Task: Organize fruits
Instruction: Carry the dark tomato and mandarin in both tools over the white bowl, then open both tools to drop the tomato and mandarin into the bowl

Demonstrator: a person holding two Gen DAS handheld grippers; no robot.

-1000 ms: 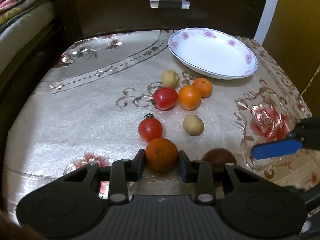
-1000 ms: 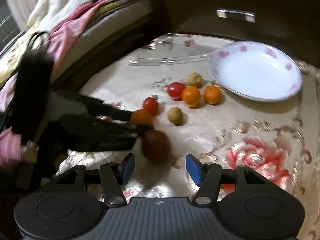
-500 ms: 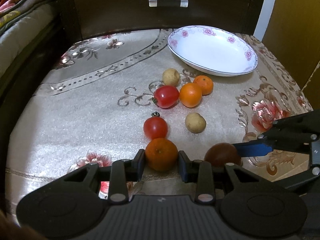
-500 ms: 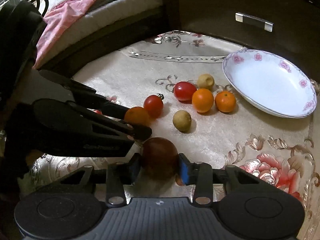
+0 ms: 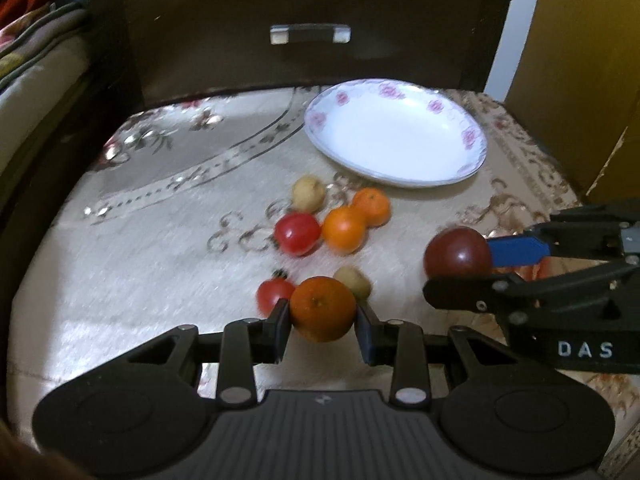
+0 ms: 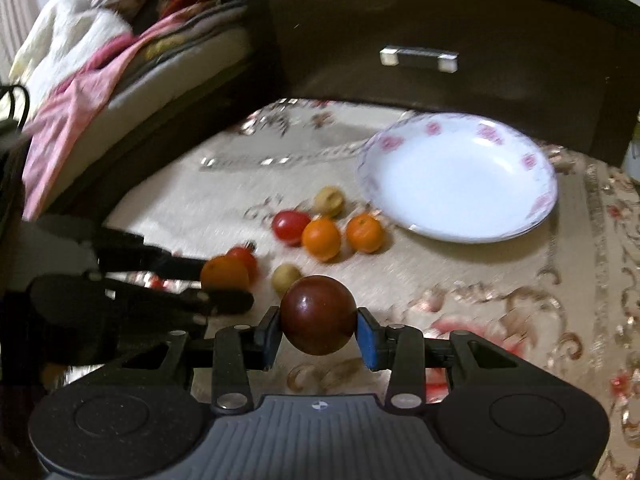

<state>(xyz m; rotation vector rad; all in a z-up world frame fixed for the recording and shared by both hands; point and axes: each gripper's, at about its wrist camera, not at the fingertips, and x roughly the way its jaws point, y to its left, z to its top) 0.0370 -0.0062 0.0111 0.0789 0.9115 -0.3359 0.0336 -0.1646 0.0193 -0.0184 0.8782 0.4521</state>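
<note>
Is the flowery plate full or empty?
Empty. The plate shows only bare white inside; all the fruit lies on the tablecloth or sits in the grippers.

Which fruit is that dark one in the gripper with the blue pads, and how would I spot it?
Start at the white floral plate on the patterned tablecloth, then come towards the camera past the loose oranges and tomatoes. The dark maroon fruit sits clamped in the right gripper. It is the darkest, glossiest ball there, unlike the orange in the left gripper.
</note>
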